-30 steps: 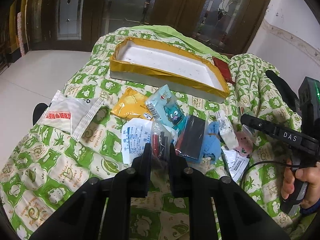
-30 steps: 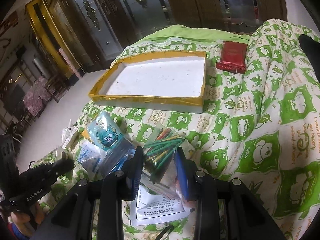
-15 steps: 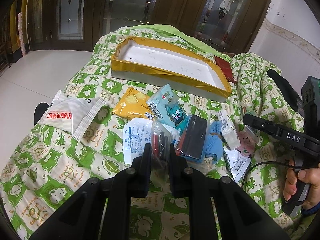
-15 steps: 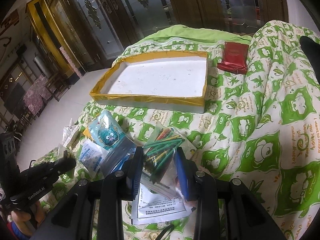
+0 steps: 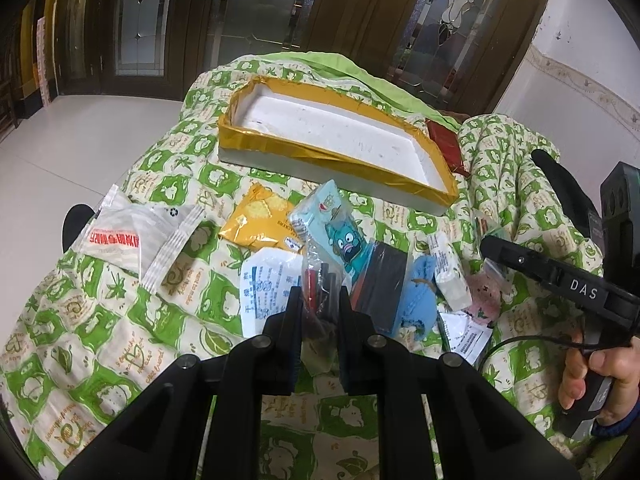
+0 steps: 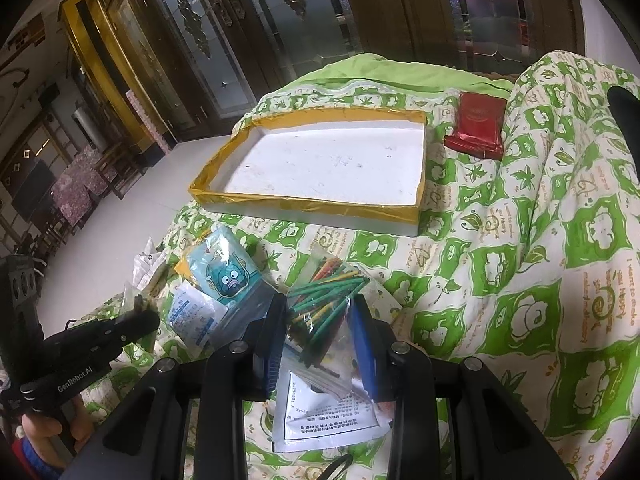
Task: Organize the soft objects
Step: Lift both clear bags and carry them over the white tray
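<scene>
Two hand-held grippers sit low over a green-and-cream quilt [image 5: 132, 344] that covers the surface. The left hand-held gripper [image 5: 318, 300] has its jaws drawn narrow, pinching a small clear bag of red and black pieces [image 5: 318, 280] near the front edge of the quilt. The right hand-held gripper [image 6: 320, 312] is closed on a clear bag of green, yellow and red sticks [image 6: 328, 296], which lies partly over a white printed packet [image 6: 328, 412]; a hand [image 5: 600, 376] grips its handle at the right edge of the left wrist view.

Just beyond the left jaws lies a loose pile: a white packet with blue print [image 5: 268, 284], a black flat pack [image 5: 380, 280], a blue soft item [image 5: 420, 296] and a small white tube-like packet [image 5: 448, 272], most of them touching or overlapping. A pale blue cartoon pouch [image 5: 332, 224] leans over the pile, with a yellow snack packet [image 5: 260, 220] beside it. Toward the left edge, apart from the pile, rests a clear wrapper with red lettering [image 5: 132, 236].

Farther back, near the middle of the quilt, stands a shallow white tray with a gold-taped rim [image 6: 304, 204], holding nothing. Beside its far right corner lies a dark red packet [image 6: 478, 126]. Behind the quilt stand dark wooden doors with patterned glass [image 5: 256, 8].
</scene>
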A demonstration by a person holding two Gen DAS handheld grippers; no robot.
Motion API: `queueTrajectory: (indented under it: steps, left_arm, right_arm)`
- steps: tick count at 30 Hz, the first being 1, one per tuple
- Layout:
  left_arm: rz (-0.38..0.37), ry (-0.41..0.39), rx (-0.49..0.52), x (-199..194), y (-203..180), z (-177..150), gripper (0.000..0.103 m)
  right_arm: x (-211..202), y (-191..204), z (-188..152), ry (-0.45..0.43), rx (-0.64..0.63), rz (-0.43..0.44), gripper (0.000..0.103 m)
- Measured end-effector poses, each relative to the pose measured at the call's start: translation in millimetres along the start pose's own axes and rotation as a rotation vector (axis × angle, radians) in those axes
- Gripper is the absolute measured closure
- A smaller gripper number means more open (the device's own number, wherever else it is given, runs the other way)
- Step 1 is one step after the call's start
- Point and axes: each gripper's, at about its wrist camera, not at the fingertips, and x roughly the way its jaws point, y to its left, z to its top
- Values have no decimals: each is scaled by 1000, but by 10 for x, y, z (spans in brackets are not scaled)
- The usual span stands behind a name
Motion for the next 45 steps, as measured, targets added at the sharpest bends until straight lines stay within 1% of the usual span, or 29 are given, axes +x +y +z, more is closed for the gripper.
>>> queueTrajectory:
  steps: [9, 16, 27, 32, 38, 45]
  left_arm:
    - [-4, -8, 14, -3, -58, 165, 89]
    - [-9, -24, 29, 25, -139, 330, 89]
    - [-9, -16, 42, 148, -197, 463, 89]
    - [-5, -14, 41, 202, -196, 574, 89]
    - [4, -18, 49, 256, -192, 717, 89]
    - [19, -10, 47, 363, -158, 843, 89]
  right_arm:
    - [-4, -14, 78, 9, 1, 4, 69]
    - [0, -33, 209, 14, -2, 8, 69]
    - [69, -37, 315, 22, -9, 9, 69]
    - [101, -39, 361, 33, -9, 13, 69]
    - [145, -49, 470, 38, 0, 20, 69]
    - [187, -114, 667, 14, 21, 15, 69]
